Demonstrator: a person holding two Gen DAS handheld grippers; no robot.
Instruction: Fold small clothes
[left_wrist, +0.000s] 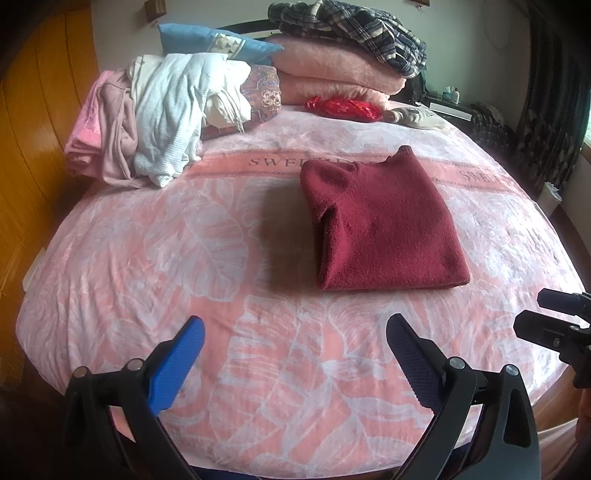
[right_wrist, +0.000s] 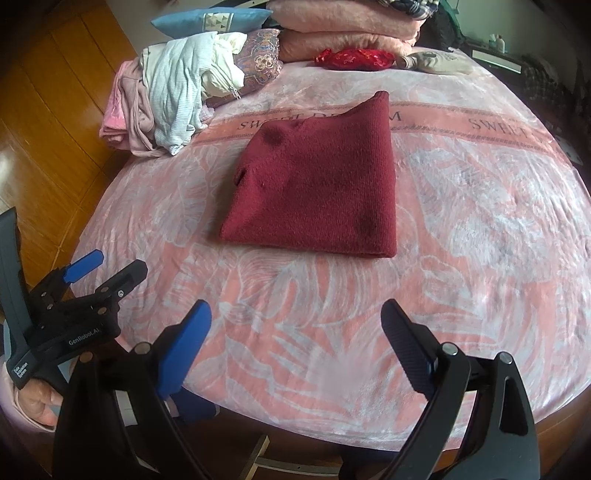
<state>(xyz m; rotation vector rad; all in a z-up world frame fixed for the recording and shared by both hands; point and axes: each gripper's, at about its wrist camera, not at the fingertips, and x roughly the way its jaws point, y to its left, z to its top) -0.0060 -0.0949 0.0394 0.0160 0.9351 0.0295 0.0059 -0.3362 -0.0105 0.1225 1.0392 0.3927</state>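
Observation:
A dark red sweater (left_wrist: 384, 225) lies folded into a rough square on the pink leaf-patterned bedspread (left_wrist: 221, 258); it also shows in the right wrist view (right_wrist: 317, 195). My left gripper (left_wrist: 295, 325) is open and empty, hovering above the bed's near edge, well short of the sweater. My right gripper (right_wrist: 295, 310) is open and empty too, also near the front edge. The left gripper shows at the left of the right wrist view (right_wrist: 110, 266), and the right gripper's black body shows at the right edge of the left wrist view (left_wrist: 554, 325).
A heap of unfolded pale clothes (left_wrist: 162, 118) lies at the back left of the bed. Folded pink blankets (left_wrist: 332, 74) with a plaid garment (left_wrist: 354, 29), a blue pillow (left_wrist: 207, 40) and a red pouch (left_wrist: 343, 107) sit at the back. Wooden floor (left_wrist: 33, 122) lies left.

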